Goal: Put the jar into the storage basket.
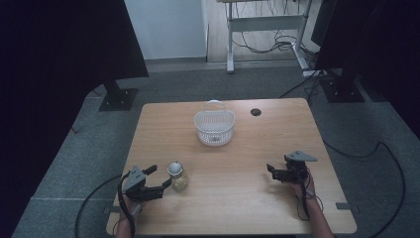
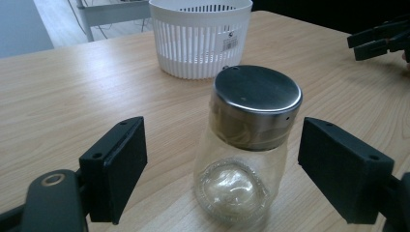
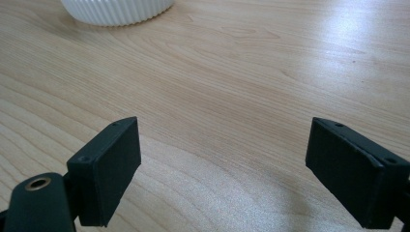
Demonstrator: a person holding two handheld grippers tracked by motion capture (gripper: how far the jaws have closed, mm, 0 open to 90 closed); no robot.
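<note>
A small glass jar [image 1: 178,177] with a round metal lid stands upright on the wooden table [image 1: 233,198], near its front left. In the left gripper view the jar [image 2: 246,145] sits between my left gripper's [image 2: 225,145] two black jaws, with a gap on each side. My left gripper [image 1: 159,176] is open, just left of the jar. A white slatted basket [image 1: 214,128] with a handle stands at the middle back of the table. My right gripper [image 1: 272,171] is open at the front right, low over bare wood, nothing between its jaws [image 3: 222,150].
A dark round cable hole [image 1: 255,112] lies in the tabletop right of the basket. The basket [image 2: 200,38] is beyond the jar; its base [image 3: 116,9] shows at the top of the right gripper view. Cables and dark stands sit on the grey floor around the table.
</note>
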